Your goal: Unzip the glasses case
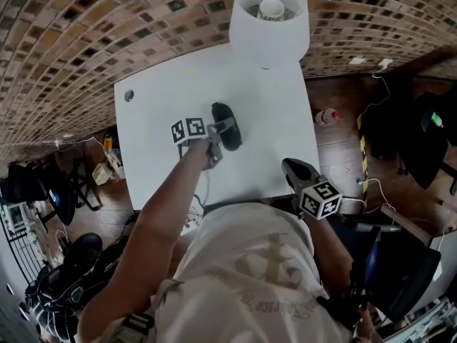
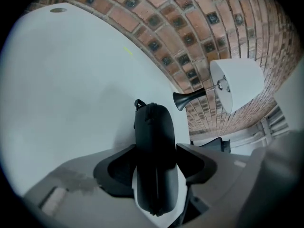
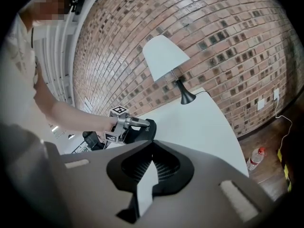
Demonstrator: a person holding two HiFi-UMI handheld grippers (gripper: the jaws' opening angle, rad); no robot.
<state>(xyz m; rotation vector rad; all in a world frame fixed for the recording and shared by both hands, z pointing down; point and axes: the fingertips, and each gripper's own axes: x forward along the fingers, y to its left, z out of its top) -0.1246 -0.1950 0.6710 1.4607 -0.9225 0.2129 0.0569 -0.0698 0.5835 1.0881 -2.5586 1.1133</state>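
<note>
1. Our left gripper (image 2: 156, 152) has its fingers clamped on the two long sides of the glasses case (image 2: 153, 125).
2. The case is black, oval and smooth. It lies about mid-bench (image 1: 271, 120), with a seam running lengthwise and a small tab at its far end.
3. Our right gripper (image 3: 151, 163) hovers off the near right corner, fingers together.

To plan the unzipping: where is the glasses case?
In the head view the glasses case lies midway on the white table, in front of the lamp, between the jaws of the left hand-held gripper.
</note>
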